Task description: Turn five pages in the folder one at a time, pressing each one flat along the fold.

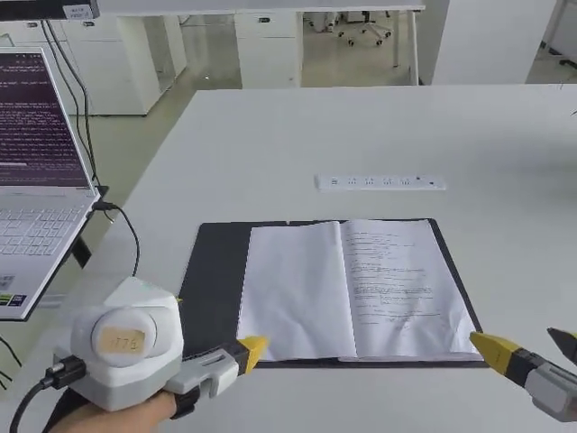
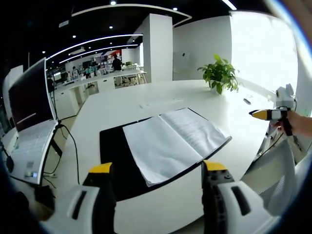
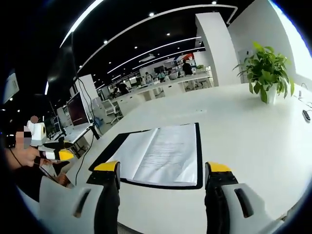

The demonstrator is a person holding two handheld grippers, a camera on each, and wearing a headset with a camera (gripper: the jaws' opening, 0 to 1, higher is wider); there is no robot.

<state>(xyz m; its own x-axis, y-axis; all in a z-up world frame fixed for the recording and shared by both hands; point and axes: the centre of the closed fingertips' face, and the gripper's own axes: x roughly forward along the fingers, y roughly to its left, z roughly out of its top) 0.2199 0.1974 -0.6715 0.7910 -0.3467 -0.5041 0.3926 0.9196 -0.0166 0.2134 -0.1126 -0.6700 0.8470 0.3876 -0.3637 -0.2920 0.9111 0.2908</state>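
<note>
Folder [image 1: 213,289] lies open flat on the counter [image 1: 270,135], long axis L-R across my head view, fold running away from me, printed page on the R. Bare counter all round; power strip [image 1: 380,182] beyond far edge, laptop [image 1: 36,180] off L. Left gripper [image 2: 158,170] jaws spread wide, holding nothing, just off near-L corner. Right gripper [image 3: 163,168] same, by near-R corner. Neither touches it.

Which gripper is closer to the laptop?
Left. The left gripper hovers at the near left edge of the folder, beside the laptop; the right gripper is past its right corner.
</note>
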